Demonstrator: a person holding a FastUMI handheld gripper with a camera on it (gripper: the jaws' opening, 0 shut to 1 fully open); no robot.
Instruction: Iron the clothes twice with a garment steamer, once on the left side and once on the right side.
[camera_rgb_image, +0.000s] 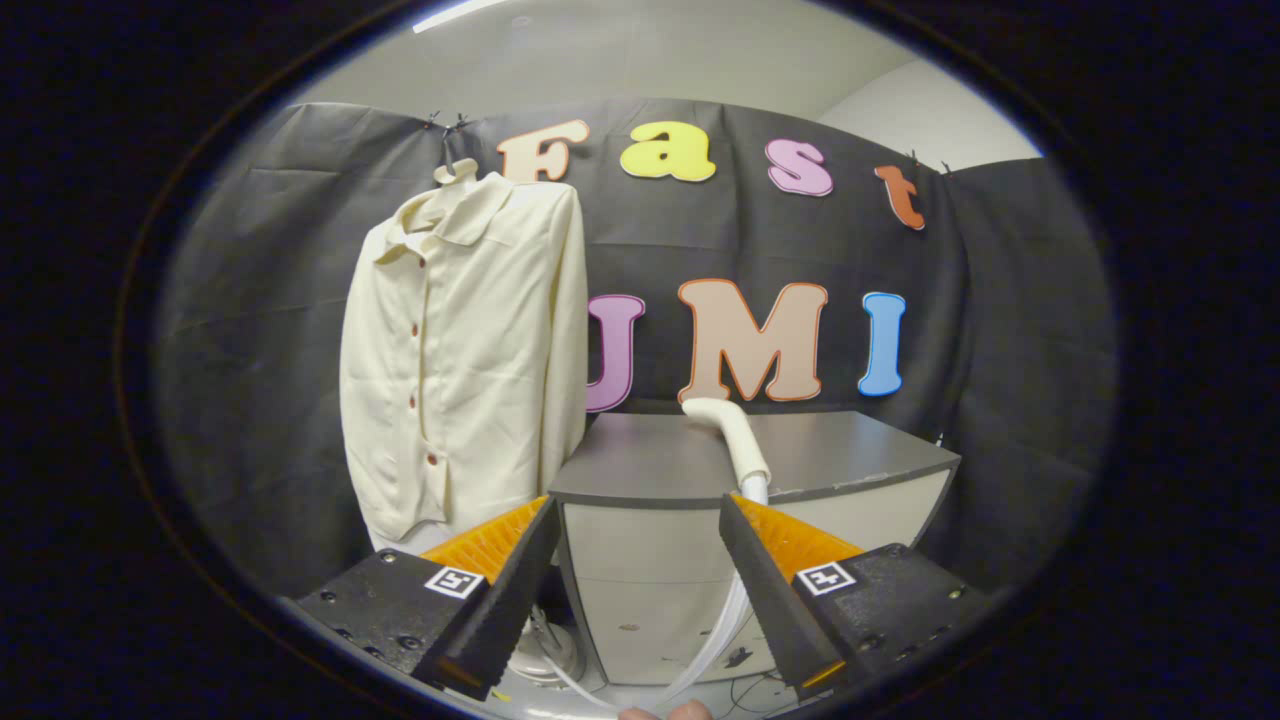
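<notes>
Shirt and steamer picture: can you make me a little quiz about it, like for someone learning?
1. True or false: the hand-held gripper is open and holds nothing.
2. Where does the steamer head lie? A) on the cabinet B) on the floor C) between the fingers
3. Fill in: the cream shirt hangs on a ____ beside the cabinet.

Key: 1 true. 2 A. 3 hanger.

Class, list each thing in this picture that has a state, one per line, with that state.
Shirt: hanging on a hanger, buttoned.
Steamer head: lying on the cabinet top, ungrasped.
Hose: trailing down the cabinet front.
Cabinet: closed.
Gripper: open, holding nothing.
</notes>
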